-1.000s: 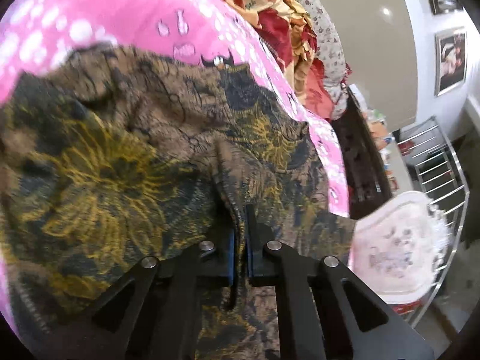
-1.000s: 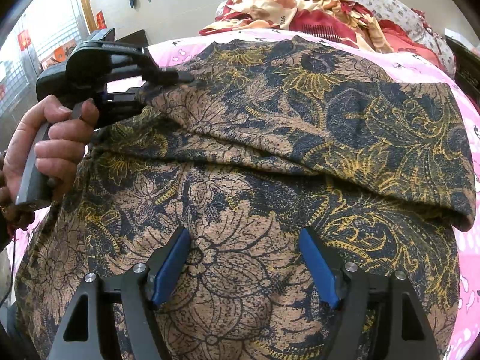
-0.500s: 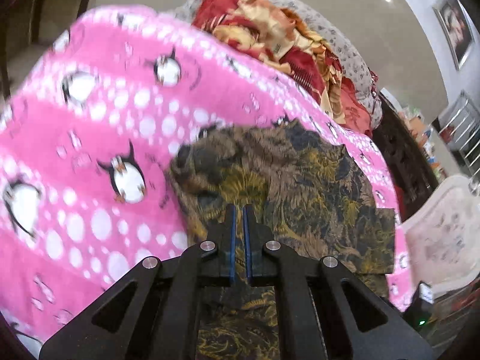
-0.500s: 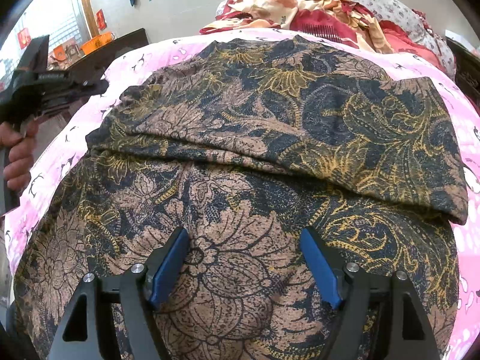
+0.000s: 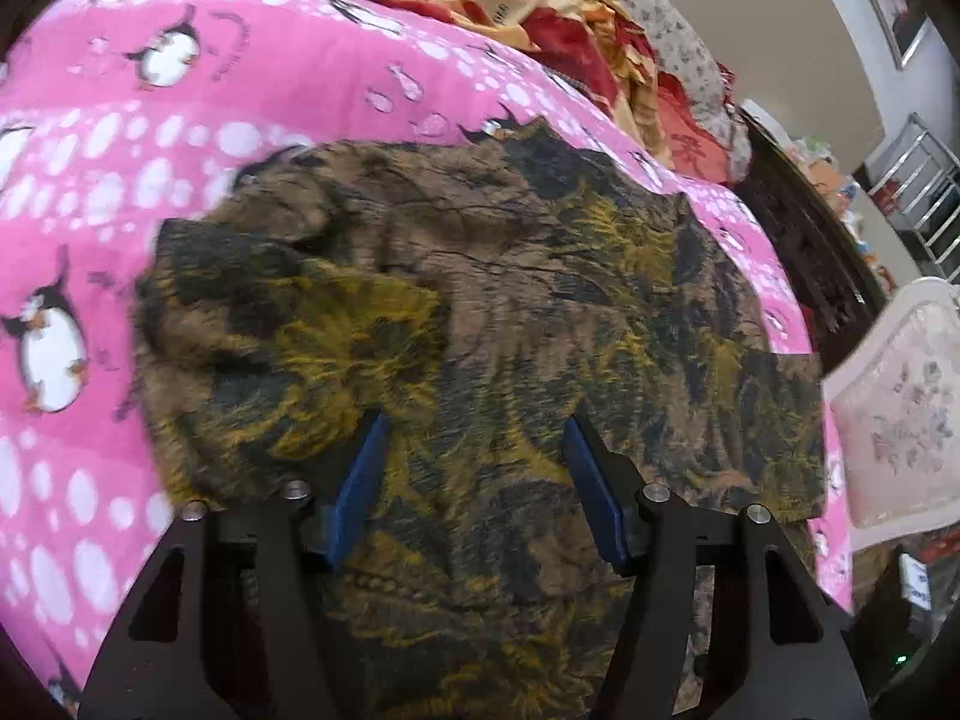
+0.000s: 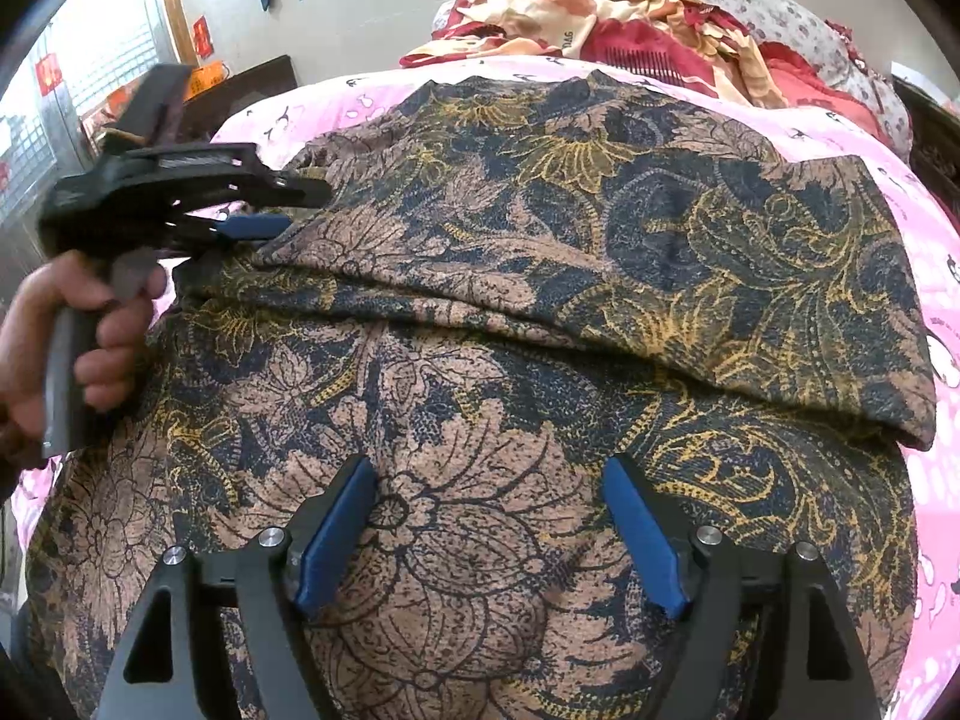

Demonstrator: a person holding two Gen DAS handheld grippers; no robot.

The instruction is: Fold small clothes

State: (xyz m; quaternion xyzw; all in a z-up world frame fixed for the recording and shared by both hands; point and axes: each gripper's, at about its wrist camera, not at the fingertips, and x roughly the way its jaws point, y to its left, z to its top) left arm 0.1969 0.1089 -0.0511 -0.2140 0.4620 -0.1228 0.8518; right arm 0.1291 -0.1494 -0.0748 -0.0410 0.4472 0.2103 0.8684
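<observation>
Scene: a brown, navy and mustard floral-print garment (image 6: 540, 312) lies spread on a pink fleece blanket printed with penguins (image 5: 198, 138), with a heap of red and cream patterned bedding (image 6: 600, 30) beyond it.

Garment: its far portion is doubled over onto the near portion, with a rounded fold ridge running across the middle of the right wrist view; the upper layer's edges do not quite meet the lower layer's on the right.

Progress: one fold appears made. By the look of the large area left, further folds and some smoothing remain.

Left gripper (image 5: 474, 462): blue-padded jaws stand apart just above the folded layer's left corner, nothing pinched between them. Seen from the right wrist view (image 6: 264, 210), it is held by a person's hand (image 6: 72, 348) at the garment's left edge.

Right gripper (image 6: 492, 534): jaws spread wide over the near part of the cloth, gripping nothing; whether the pads rest on the fabric cannot be told.

Change: a second ago the left jaws were clamped on a pinch of the cloth, lifted close to the lens. They have just been opening, and the cloth now lies flat, free of them. The right gripper has kept its place and its spread.
</observation>
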